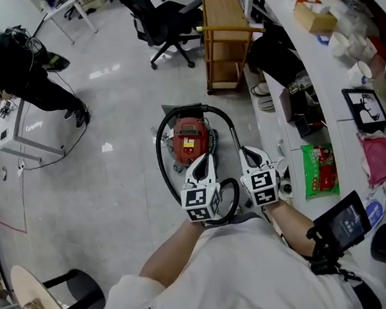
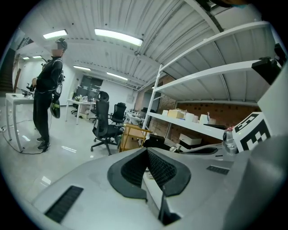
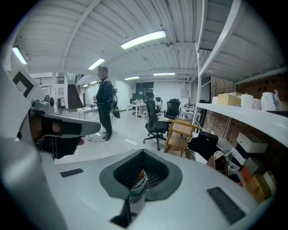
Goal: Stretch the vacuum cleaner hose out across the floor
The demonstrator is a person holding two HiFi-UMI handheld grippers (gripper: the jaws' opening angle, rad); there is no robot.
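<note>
A red vacuum cleaner [image 1: 190,140] stands on the grey floor. Its black hose [image 1: 160,157] curls around it in a loop, and the loop's near end runs under my two grippers. In the head view my left gripper [image 1: 206,159] and right gripper [image 1: 247,153] hang side by side above the cleaner's near edge, close to my body. Both are shut and hold nothing. The left gripper view shows the left gripper [image 2: 147,152] with its pads together, pointed level across the room. In the right gripper view the right gripper [image 3: 143,155] is likewise shut, and a sliver of red and white shows below the pads.
A wooden trolley [image 1: 225,39] and a black office chair [image 1: 164,22] stand beyond the cleaner. A long white counter [image 1: 315,102] with clutter runs down the right. A black bag [image 1: 272,55] sits below it. A person [image 1: 24,72] stands by a white desk [image 1: 20,128] at far left.
</note>
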